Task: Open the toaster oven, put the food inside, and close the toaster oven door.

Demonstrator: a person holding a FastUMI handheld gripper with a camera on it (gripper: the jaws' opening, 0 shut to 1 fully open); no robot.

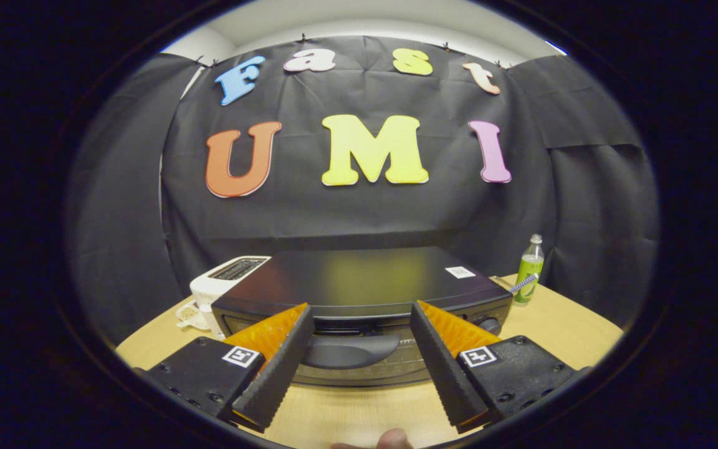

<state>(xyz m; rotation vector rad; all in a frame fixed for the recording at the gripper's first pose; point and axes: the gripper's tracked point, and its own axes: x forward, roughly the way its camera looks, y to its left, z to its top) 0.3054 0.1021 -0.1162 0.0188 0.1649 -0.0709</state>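
I held the tongs [359, 318] wide, empty, straddling the toaster oven [359, 284] door handle [349, 350]; rigid, probably smooth, so I judged mid-handle the best grip.

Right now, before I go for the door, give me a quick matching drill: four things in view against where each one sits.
Things:
1. toaster oven handle
2. white toaster
3. green bottle
4. gripper

Places:
A. open, fingers either side of the handle
B. left of the toaster oven
C. right of the oven, near the wall
D. on the closed door, between the fingers

Pairs: 1-D, 2-B, 3-C, 4-A
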